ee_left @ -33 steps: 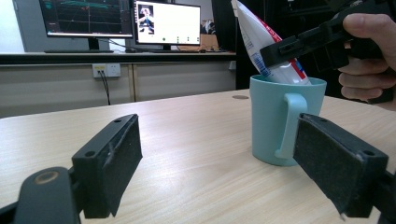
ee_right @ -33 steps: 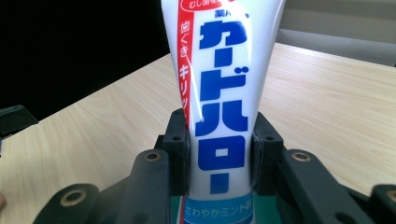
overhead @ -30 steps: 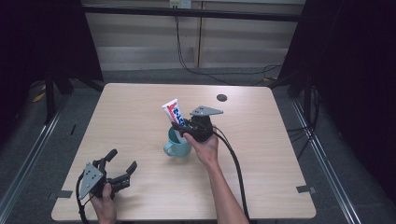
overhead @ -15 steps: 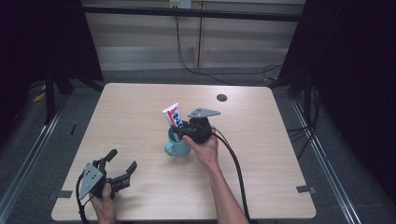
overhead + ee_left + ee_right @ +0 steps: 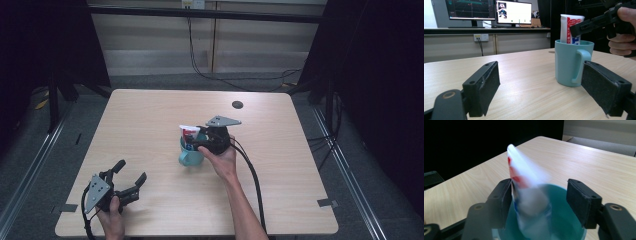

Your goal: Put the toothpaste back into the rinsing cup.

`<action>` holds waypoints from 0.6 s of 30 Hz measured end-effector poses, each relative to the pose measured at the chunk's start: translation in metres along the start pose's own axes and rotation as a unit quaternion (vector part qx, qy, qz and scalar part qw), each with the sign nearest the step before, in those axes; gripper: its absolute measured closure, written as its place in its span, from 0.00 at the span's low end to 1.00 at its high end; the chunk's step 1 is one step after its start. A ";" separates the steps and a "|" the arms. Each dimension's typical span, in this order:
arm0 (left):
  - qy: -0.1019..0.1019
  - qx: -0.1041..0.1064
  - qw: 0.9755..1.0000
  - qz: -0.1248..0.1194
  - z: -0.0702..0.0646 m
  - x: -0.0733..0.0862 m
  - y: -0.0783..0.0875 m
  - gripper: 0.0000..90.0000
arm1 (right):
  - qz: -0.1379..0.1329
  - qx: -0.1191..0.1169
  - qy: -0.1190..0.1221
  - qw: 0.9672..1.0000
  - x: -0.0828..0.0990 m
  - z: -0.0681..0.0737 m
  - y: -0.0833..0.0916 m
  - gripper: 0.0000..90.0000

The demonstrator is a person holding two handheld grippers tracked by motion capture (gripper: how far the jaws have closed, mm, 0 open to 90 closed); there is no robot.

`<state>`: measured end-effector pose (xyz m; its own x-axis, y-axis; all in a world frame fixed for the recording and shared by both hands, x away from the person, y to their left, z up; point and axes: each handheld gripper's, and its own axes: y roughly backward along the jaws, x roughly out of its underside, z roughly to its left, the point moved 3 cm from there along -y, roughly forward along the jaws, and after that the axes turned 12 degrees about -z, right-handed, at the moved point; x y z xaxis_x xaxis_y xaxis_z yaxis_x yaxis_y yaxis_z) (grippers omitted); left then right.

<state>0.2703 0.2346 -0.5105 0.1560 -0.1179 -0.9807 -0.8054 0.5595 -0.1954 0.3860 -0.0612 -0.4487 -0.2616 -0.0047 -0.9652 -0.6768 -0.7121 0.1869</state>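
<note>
**Toothpaste basically in the mug, right claw letting go**

Since the toothpaste tube (image 5: pixel 571 28) was already standing inside the teal mug (image 5: pixel 571 63), I'd call the main part done — it sat upright in there, its flat end poking above the rim. The mug stood near the middle of the table (image 5: pixel 150 120), handle toward the person's side.

The right gripper (image 5: pixel 541 202) hovered right over the mug's mouth, and its jaws were spread. One pad was just touching or barely beside the tube, the other was clearly off it, so it wasn't pinching anything. The tube looked blurry in the right gripper view, so I can't say whether it was settled or wobbling.

The left gripper (image 5: pixel 129 179) sat at the near left corner of the table, well apart from the mug, jaws wide apart and holding nothing — just pointed at the mug.

What's left, as far as I could judge: lift the right gripper clear without snagging the tube, and check the tube stays leaning in the mug. Pretty much the tail end.
</note>
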 end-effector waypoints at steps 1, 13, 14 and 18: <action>0.000 0.000 1.000 0.000 0.000 0.000 0.000 0.17 | 0.000 0.002 0.002 1.000 0.000 0.000 0.000 0.41; -0.001 -0.001 1.000 0.001 0.000 0.000 0.000 0.17 | -0.015 -0.014 0.002 1.000 -0.005 0.006 0.005 0.23; -0.001 0.000 1.000 0.001 0.000 0.000 0.000 0.17 | -0.018 -0.013 0.004 1.000 -0.006 0.006 0.006 0.22; -0.001 0.000 1.000 0.000 0.000 0.000 0.000 0.17 | -0.031 -0.009 -0.002 0.999 -0.006 0.005 0.013 0.20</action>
<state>0.2701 0.2345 -0.5105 0.1564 -0.1160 -0.9809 -0.8061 0.5589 -0.1946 0.3759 -0.0668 -0.4393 -0.2225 0.0426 -0.9740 -0.6788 -0.7239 0.1234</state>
